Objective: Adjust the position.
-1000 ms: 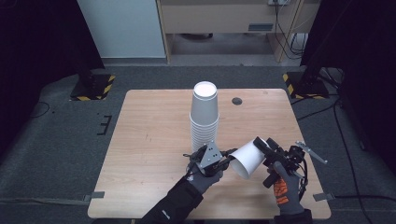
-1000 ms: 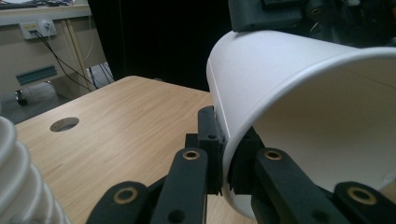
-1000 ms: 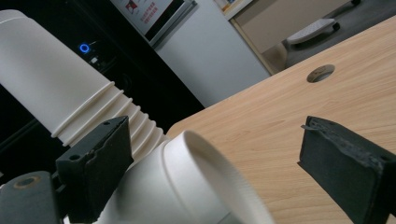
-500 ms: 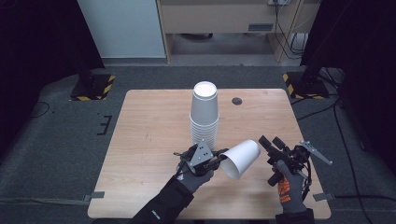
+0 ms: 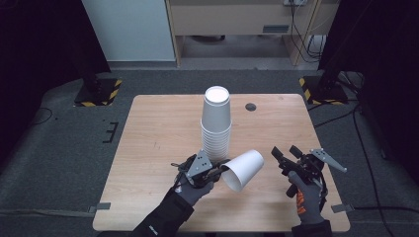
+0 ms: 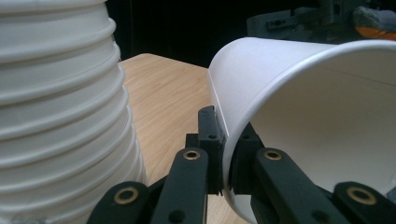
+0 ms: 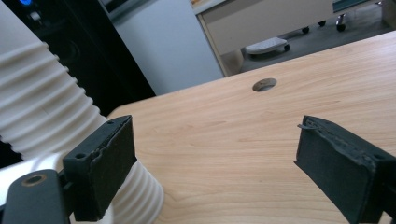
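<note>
Wooden table (image 5: 158,128), cup stack (image 5: 216,123) near centre. Left gripper (image 5: 217,173) clamped on rim of a loose paper cup (image 5: 243,169) — tipped sideways, just off the stack's 5 o'clock. Right gripper (image 5: 289,158) at 3 o'clock of that cup — jaws wide apart, empty.

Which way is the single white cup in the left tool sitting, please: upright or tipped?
Tipped: the cup lies sideways, the left tool pinching its rim.

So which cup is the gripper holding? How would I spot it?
Find the tall stack of white paper cups on the wooden table. Just right of its base, the left gripper pinches a single white paper cup by its rim; it alone lies tipped sideways.
</note>
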A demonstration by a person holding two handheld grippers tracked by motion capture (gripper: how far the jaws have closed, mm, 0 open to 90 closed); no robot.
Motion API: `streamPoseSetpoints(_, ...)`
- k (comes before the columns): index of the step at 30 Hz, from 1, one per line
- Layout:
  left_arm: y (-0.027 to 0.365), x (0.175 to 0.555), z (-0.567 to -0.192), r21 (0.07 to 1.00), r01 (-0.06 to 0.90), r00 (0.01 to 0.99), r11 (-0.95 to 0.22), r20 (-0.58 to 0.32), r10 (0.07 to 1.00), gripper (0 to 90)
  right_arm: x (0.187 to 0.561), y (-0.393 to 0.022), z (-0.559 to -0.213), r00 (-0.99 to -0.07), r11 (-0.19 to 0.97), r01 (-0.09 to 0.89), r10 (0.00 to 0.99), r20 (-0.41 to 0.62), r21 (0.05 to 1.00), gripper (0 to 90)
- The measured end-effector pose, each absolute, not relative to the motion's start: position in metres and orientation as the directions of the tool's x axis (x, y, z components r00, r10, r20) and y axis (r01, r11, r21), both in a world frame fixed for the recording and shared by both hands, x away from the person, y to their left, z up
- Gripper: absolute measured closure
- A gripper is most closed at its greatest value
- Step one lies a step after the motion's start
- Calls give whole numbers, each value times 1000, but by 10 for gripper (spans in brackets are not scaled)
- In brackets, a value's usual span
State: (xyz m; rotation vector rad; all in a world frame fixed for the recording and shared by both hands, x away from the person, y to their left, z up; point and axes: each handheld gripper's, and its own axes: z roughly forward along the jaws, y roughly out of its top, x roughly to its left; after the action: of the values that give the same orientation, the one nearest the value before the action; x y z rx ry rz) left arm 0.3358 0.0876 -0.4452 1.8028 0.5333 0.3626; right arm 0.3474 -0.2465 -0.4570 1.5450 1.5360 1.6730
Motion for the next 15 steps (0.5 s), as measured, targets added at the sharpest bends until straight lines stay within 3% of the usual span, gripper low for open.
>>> streamPoseSetpoints(15, 114, 330, -452, 946, 215, 852, -244, -59, 521, 852, 345, -248, -465, -324, -166, 381, 897, 300, 909, 119)
